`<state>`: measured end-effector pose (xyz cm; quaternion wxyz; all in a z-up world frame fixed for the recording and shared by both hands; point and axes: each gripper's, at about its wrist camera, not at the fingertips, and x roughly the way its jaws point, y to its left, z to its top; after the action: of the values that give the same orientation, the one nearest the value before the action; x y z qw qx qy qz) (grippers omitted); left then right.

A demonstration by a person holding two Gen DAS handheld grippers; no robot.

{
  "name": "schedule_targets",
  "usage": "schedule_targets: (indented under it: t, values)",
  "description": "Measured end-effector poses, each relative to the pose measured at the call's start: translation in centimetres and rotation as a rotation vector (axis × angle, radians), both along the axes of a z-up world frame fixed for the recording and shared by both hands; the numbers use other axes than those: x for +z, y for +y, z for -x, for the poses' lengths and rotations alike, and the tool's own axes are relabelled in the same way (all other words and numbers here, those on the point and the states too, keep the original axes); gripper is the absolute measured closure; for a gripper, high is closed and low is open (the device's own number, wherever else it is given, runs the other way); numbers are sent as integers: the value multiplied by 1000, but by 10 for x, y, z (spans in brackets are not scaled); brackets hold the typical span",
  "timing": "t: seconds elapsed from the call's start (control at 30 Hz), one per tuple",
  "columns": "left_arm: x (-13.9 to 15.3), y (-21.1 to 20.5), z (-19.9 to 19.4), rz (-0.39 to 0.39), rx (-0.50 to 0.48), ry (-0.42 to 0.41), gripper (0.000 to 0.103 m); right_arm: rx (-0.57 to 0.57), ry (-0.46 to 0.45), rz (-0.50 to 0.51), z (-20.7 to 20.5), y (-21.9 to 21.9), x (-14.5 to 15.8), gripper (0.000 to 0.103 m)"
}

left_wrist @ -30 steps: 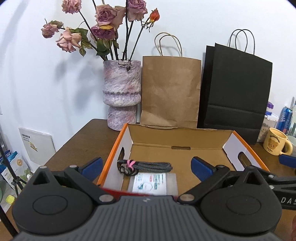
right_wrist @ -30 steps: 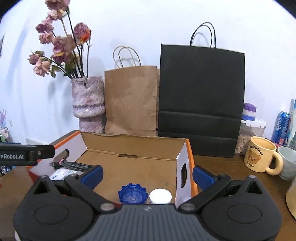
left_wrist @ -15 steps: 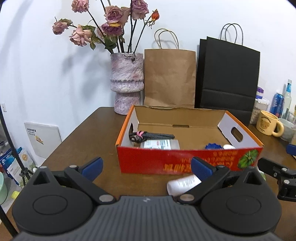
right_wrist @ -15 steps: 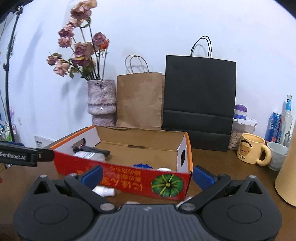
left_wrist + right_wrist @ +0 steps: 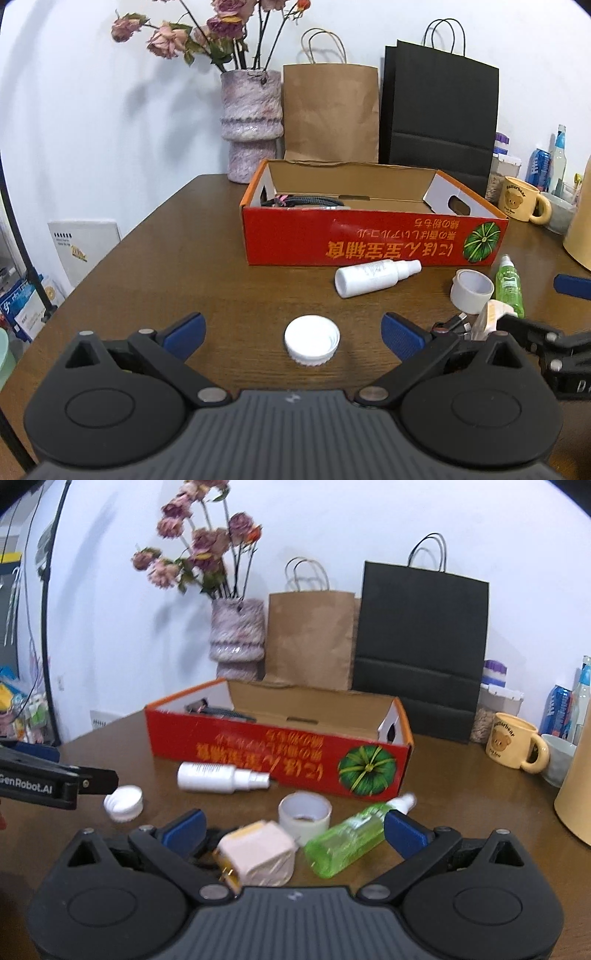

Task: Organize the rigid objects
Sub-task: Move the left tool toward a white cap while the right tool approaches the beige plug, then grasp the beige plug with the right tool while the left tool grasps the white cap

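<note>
A red cardboard box (image 5: 369,236) stands open on the brown table, with a black coiled cable (image 5: 303,201) inside at its left end. In front of it lie a white spray bottle (image 5: 373,277), a white tape roll (image 5: 472,290), a green spray bottle (image 5: 509,286) and a white cap (image 5: 312,339). My left gripper (image 5: 291,334) is open and empty, its fingers either side of the cap. My right gripper (image 5: 291,830) is open and empty over a white plug adapter (image 5: 258,853), the tape roll (image 5: 304,814) and the green bottle (image 5: 351,838).
A vase of dried roses (image 5: 251,125), a brown paper bag (image 5: 330,114) and a black paper bag (image 5: 439,118) stand behind the box. A yellow bear mug (image 5: 521,199), cans and jars sit at the back right. A tan cylinder (image 5: 576,790) stands at the right edge.
Both grippers have pulled back from over the box towards the table's front. The loose items in front of the box have come into view. Both stay open.
</note>
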<state>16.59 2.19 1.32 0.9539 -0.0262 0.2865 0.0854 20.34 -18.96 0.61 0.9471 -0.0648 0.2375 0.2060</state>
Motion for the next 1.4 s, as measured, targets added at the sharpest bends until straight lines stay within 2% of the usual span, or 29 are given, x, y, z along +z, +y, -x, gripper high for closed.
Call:
schedule_targets:
  t: [0.27, 0.33, 0.5, 0.63, 0.67, 0.7, 0.83, 1.0, 1.4]
  values:
    - [-5, 6, 3, 33, 7, 3, 0, 59, 35, 50, 6, 14, -12, 12]
    - [-6, 7, 3, 36, 7, 2, 0, 69, 49, 48, 3, 16, -13, 14]
    - [-7, 7, 3, 38, 5, 5, 0, 81, 107, 12, -10, 15, -17, 27]
    - [-7, 5, 3, 32, 6, 9, 0, 87, 137, -1, -18, 18, -20, 30]
    - [-8, 4, 3, 30, 6, 10, 0, 92, 144, -3, -19, 19, -20, 34]
    - [-8, 4, 3, 29, 6, 11, 0, 92, 150, 0, -21, 19, -21, 52]
    - [-10, 4, 1, 28, 6, 19, 0, 84, 149, 4, -19, 18, -21, 51]
    - [-13, 4, -3, 25, 11, 39, 0, 82, 92, 11, -7, 18, -17, 51]
    - [-29, -1, -25, -17, 27, 120, 0, -5, 16, -63, 3, 1, -2, 51]
